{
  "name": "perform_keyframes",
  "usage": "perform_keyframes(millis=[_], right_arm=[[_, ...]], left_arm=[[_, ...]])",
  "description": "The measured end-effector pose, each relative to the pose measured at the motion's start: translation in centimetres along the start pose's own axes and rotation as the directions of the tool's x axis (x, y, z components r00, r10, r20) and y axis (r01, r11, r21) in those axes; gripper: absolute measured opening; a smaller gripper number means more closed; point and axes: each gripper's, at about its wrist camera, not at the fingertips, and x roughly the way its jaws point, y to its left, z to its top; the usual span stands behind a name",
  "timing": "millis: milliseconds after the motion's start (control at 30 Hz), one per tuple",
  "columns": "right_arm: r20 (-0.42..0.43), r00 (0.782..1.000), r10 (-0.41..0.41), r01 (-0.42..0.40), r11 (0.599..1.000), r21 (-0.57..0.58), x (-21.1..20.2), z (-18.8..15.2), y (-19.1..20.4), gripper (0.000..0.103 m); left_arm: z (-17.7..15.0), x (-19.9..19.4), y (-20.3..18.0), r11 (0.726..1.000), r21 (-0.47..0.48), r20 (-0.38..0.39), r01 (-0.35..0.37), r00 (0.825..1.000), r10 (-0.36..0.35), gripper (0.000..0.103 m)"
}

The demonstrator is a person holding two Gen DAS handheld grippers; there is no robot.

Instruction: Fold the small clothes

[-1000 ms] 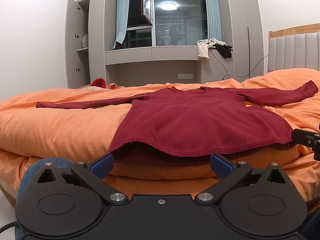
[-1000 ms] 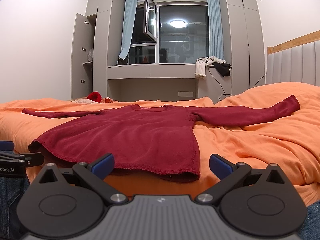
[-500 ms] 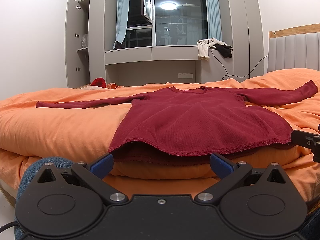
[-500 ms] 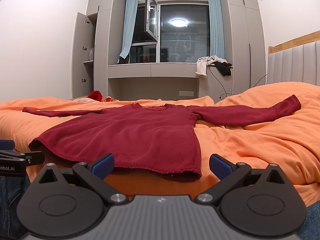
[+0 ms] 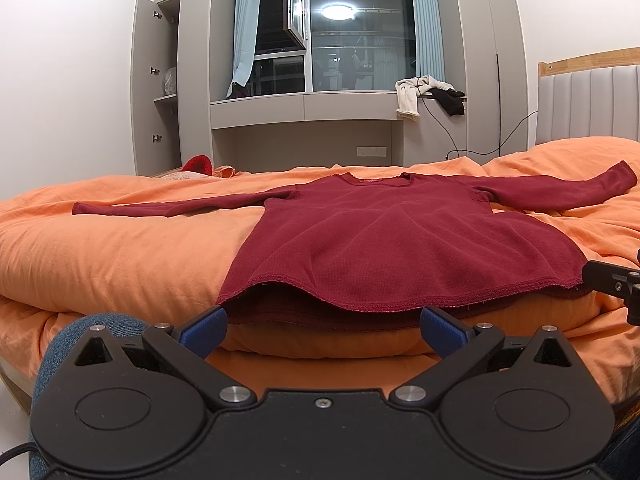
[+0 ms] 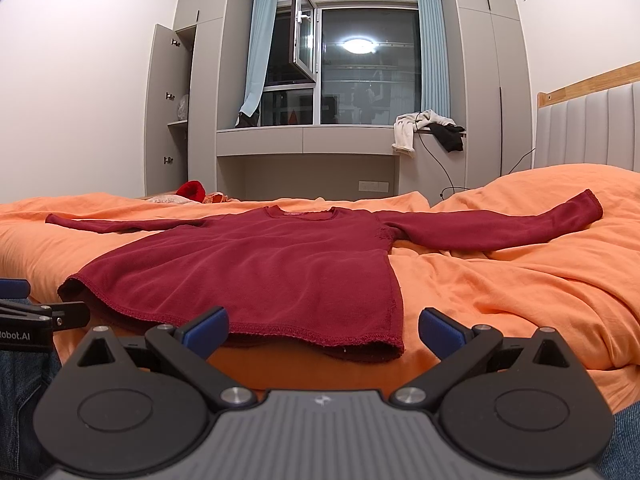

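Note:
A dark red long-sleeved top (image 5: 384,240) lies flat on the orange bed, hem toward me, both sleeves spread out to the sides. It also shows in the right wrist view (image 6: 256,272). My left gripper (image 5: 323,327) is open and empty, just short of the hem's middle. My right gripper (image 6: 323,328) is open and empty, just short of the hem's right corner. Each gripper's tip shows at the edge of the other's view.
The orange duvet (image 5: 100,252) covers the whole bed and is rumpled on the right (image 6: 520,276). A padded headboard (image 5: 588,108) stands at the right. Small red and orange clothes (image 5: 198,166) lie at the far edge. Window ledge with clothes (image 6: 428,128) behind.

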Motion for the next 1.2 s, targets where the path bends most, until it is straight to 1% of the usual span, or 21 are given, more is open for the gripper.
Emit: perform_keyframes(millis=[433, 500, 633, 667, 733, 800, 900, 967, 1067, 1200], right_arm=[[-0.001, 1.0, 0.003, -0.003, 1.0, -0.001, 0.0, 0.0, 0.1, 0.103], [-0.007, 1.0, 0.011, -0.011, 1.0, 0.006, 0.2, 0.1, 0.3, 0.103], [-0.039, 0.997, 0.068, -0.065, 0.995, 0.076, 0.7, 1.4, -0.5, 0.103], [-0.048, 0.996, 0.076, -0.072, 0.993, 0.092, 0.9, 1.9, -0.8, 0.103], [-0.068, 0.994, 0.08, -0.073, 0.992, 0.106, 1.5, 3.2, -1.3, 0.103], [-0.071, 0.996, 0.061, -0.055, 0.995, 0.086, 2.1, 4.6, -2.0, 0.103], [-0.063, 0.998, 0.031, -0.028, 0.998, 0.053, 3.2, 6.9, -3.2, 0.103], [-0.065, 0.998, 0.027, -0.024, 0.999, 0.042, 4.2, 8.4, -4.2, 0.103], [-0.057, 0.998, 0.009, -0.006, 0.999, 0.046, 5.5, 10.1, -5.9, 0.103], [-0.069, 0.996, -0.057, 0.06, 0.998, 0.034, 8.1, 11.8, -7.7, 0.103]], left_arm=[[-0.7, 0.5, 0.2, 1.0, 0.01, -0.007, -0.002, 1.0, 0.002, 0.103], [-0.4, 0.5, 0.2, 1.0, 0.013, -0.015, 0.001, 1.0, -0.001, 0.103], [1.3, 1.2, -0.1, 1.0, -0.005, -0.021, 0.009, 1.0, -0.01, 0.103], [1.8, 1.3, -0.1, 1.0, -0.004, -0.015, 0.006, 1.0, -0.006, 0.103], [3.2, 1.7, -0.4, 1.0, 0.001, 0.019, -0.005, 1.0, 0.005, 0.103], [4.9, 2.3, -0.7, 1.0, 0.006, 0.057, -0.023, 0.998, 0.023, 0.103], [7.4, 3.6, -1.1, 0.998, 0.006, 0.089, -0.065, 0.994, 0.065, 0.103], [9.0, 5.1, -1.3, 0.996, -0.001, 0.085, -0.093, 0.992, 0.093, 0.103], [11.4, 7.7, -1.7, 0.993, -0.01, 0.071, -0.114, 0.991, 0.115, 0.103], [13.9, 11.1, -2.0, 0.992, -0.011, 0.062, -0.128, 0.99, 0.128, 0.103]])
